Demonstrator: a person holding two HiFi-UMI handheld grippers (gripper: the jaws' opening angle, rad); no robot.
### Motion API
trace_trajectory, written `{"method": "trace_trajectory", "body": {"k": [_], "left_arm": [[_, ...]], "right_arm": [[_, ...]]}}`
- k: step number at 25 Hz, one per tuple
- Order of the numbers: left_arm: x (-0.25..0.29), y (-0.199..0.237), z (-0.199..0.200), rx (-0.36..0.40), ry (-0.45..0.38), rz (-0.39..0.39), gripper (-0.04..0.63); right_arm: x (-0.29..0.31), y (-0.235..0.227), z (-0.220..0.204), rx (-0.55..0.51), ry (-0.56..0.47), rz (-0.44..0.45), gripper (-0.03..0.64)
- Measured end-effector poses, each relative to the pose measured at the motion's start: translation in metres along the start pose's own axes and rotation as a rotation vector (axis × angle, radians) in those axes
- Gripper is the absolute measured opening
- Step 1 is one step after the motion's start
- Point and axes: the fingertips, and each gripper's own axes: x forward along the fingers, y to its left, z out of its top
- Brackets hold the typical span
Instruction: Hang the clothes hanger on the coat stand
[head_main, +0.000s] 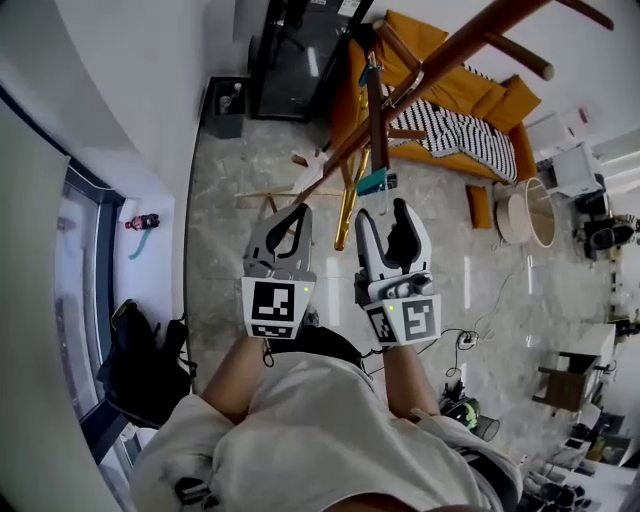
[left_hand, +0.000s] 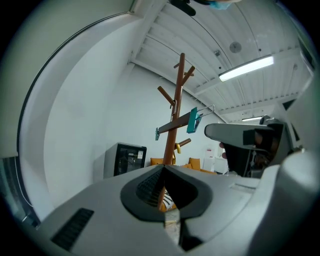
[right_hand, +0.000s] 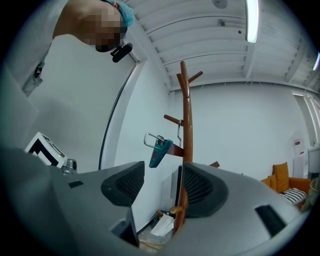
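Apparently hanging already

Holding the right claw (head_main: 383, 212) wide apart, empty, just below the clothes hanger (head_main: 377, 120) hooked on the coat stand (head_main: 450, 50), bar running straight away; holding the left claw (head_main: 297, 212) pressed together, farther off.

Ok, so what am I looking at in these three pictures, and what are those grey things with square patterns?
A person holds a two-jaw gripper in each hand. The head view looks down from the person's head at the left gripper and right gripper. The other two views come from cameras riding on each gripper. The left gripper is shut, the right open; neither holds anything. Ahead stands a wooden coat stand, with a hanger already hung on it.
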Motion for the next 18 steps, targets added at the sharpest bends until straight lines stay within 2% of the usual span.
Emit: {"method": "trace_trajectory", "body": {"k": [4,9,10,11,13,18], "left_arm": [[0.004,-0.005,-0.004,0.017,0.01,0.029,0.009],[0.003,-0.033,-0.009,0.035,-0.003,0.075,0.009],[0.002,-0.039,-0.011,0.035,-0.004,0.088,0.009],[0.001,-0.046,-0.012,0.035,-0.003,0.1,0.009],[-0.002,-0.062,-0.013,0.046,-0.003,0.117,0.009],[-0.013,-0.115,-0.006,0.078,-0.022,0.142,0.009]], "right_arm": [[-0.011,0.006,-0.011,-0.001,0.029,0.032,0.224],[-0.041,-0.009,-0.011,0.036,0.022,0.054,0.212],[-0.049,-0.014,-0.011,0.034,0.019,0.052,0.195],[-0.057,-0.019,-0.01,0.025,0.014,0.047,0.148],[-0.075,-0.03,-0.01,0.002,0.007,0.038,0.012],[-0.12,-0.061,-0.007,0.01,0.014,0.033,0.005]]}}
